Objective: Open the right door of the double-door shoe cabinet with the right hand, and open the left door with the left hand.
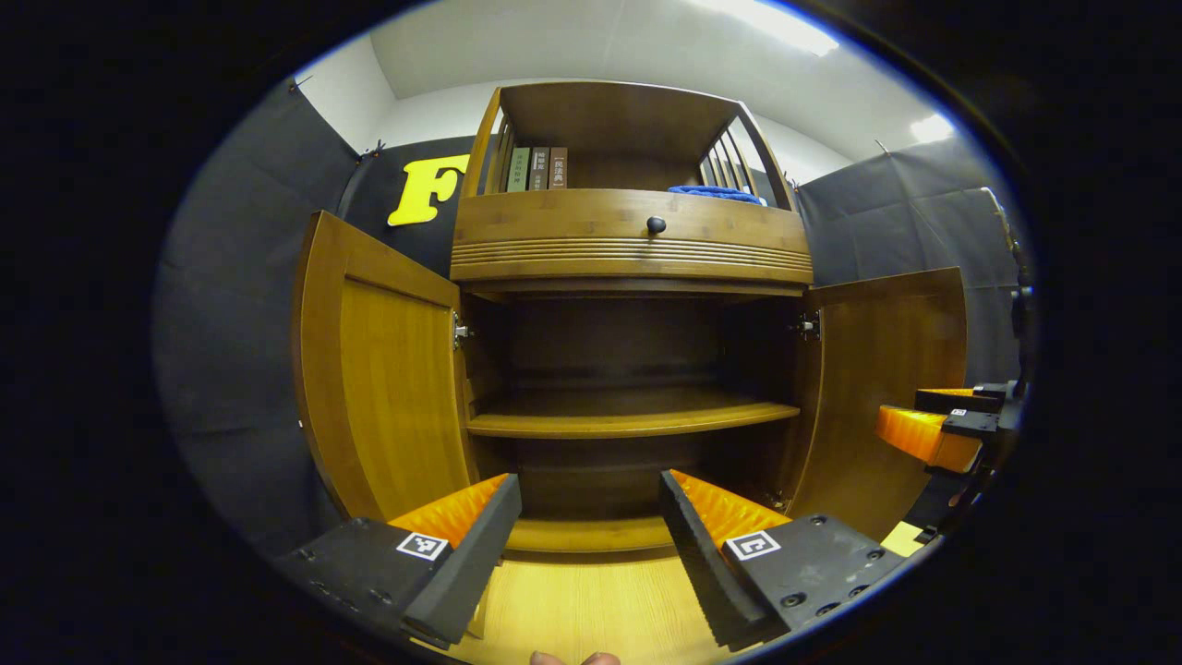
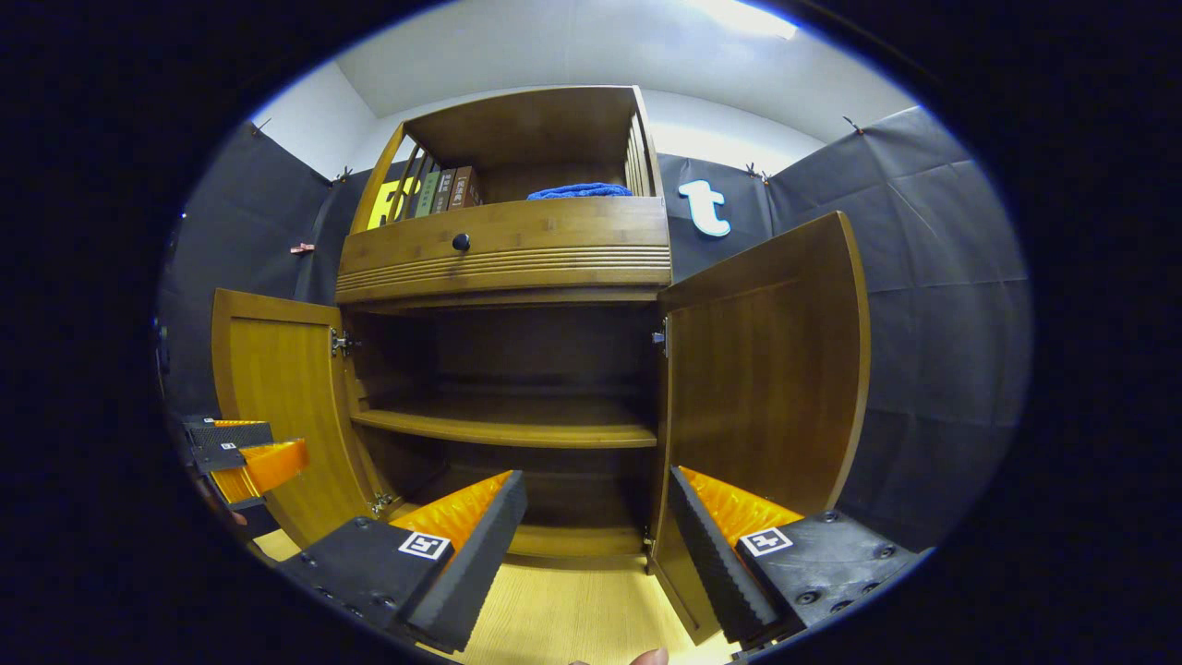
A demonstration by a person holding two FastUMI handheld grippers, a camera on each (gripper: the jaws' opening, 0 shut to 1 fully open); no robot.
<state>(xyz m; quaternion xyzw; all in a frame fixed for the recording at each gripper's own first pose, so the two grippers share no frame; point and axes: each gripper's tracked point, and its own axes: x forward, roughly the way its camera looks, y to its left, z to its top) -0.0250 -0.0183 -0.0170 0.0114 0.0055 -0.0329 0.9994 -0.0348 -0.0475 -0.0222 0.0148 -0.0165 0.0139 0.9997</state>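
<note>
**Both cabinet doors standing open**

You are holding the left gripper (image 1: 589, 526) and right gripper (image 2: 596, 526) in front of the shoe cabinet (image 1: 628, 245), fingers apart, gripping nothing. Its left door (image 1: 383, 392) and right door (image 2: 766, 369) are swinging wide of the inner shelf (image 1: 628, 416).

Book spines (image 1: 537, 169) bear print too small to read, tool tags show only square patterns

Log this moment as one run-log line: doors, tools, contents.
left door open | right door open | left tool open, free | right tool open, free | shelf bare
</note>
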